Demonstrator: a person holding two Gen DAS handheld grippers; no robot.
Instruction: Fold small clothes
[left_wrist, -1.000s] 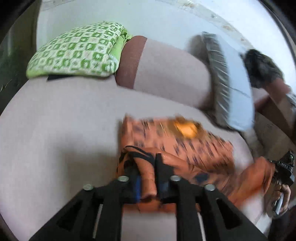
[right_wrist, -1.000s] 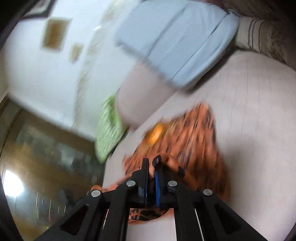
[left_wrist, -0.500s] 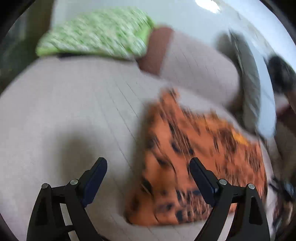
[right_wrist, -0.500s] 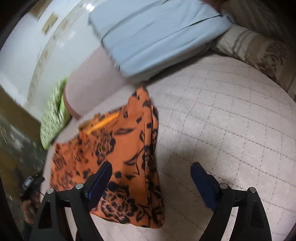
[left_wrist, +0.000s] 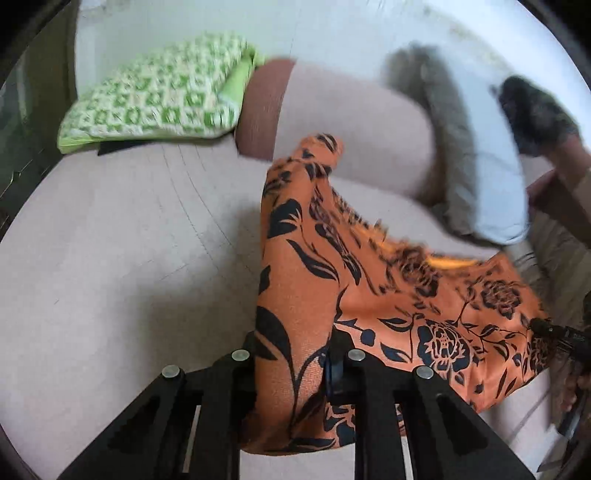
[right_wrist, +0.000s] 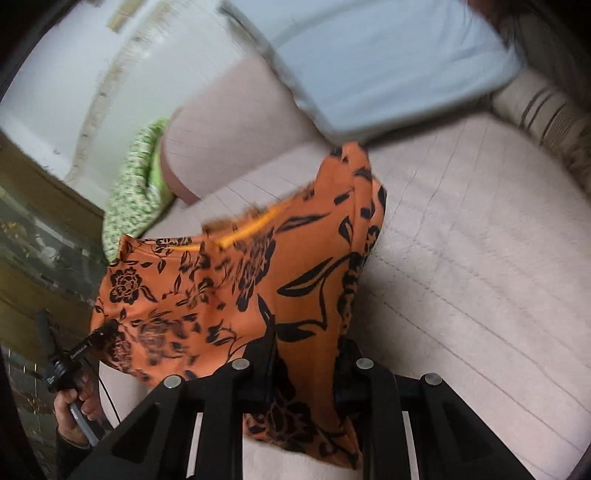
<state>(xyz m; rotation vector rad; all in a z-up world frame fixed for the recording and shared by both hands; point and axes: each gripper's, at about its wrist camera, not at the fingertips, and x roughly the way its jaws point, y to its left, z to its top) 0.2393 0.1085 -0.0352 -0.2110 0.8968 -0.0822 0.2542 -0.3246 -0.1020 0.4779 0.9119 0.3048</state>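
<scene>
You are working in a home, in what looks like a bedroom or a sitting room. A wide, pale pink quilted bed or sofa surface (left_wrist: 122, 266) fills most of both views, stitched in a grid of lines. At its far edge sits a padded pink bolster (left_wrist: 354, 144) with a brown end. A green-and-white patterned cushion (left_wrist: 155, 99) lies beside it, and a pale blue pillow (right_wrist: 388, 55) leans against it. A beige striped cushion (right_wrist: 546, 118) sits at the right edge. Behind them rises a plain white wall (right_wrist: 74, 74), and dark wooden furniture with glass (right_wrist: 33, 229) stands to one side.
</scene>
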